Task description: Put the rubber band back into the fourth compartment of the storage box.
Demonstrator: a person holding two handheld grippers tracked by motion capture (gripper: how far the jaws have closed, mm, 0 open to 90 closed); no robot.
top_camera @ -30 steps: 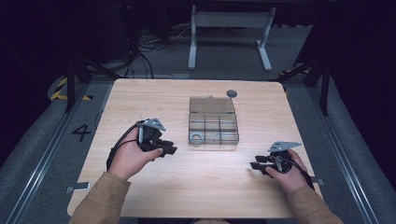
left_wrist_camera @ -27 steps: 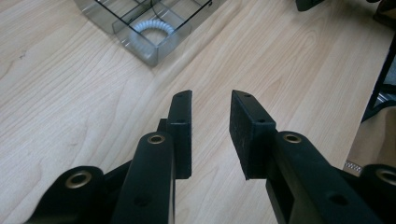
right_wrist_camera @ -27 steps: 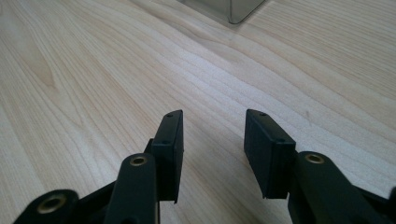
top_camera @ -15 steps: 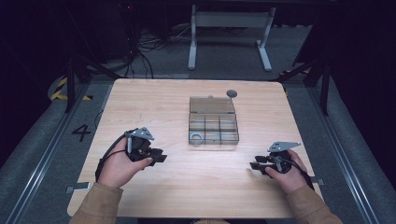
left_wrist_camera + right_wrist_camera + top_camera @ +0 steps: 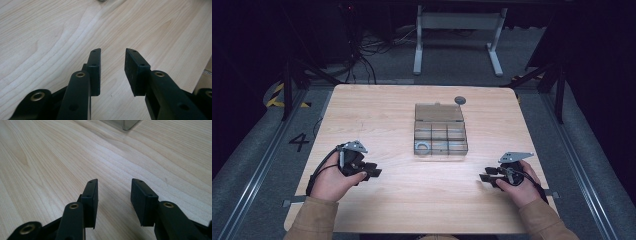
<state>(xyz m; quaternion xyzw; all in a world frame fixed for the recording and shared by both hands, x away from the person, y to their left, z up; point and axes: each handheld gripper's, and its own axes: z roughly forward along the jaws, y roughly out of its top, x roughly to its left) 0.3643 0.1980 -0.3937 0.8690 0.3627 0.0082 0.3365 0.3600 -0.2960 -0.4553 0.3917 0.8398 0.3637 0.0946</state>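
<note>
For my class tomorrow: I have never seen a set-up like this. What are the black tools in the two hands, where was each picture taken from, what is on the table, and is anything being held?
A person sits at a wooden table and holds a hand-operated gripper in each hand: the left gripper and the right gripper. Each is a black tool with two fingers that pinch.

The high view comes from a fixed camera above the person, looking forward and down. The other two pictures come from small cameras riding on the grippers, looking along their own fingers toward the tabletop.

On the table lies a clear plastic compartment box, its lid open. A ring-shaped item sits in its near-left compartment. A small dark round object lies beside the box's far right corner.

Nothing is held. Both grippers are open, with bare wood showing between the fingers.
</note>
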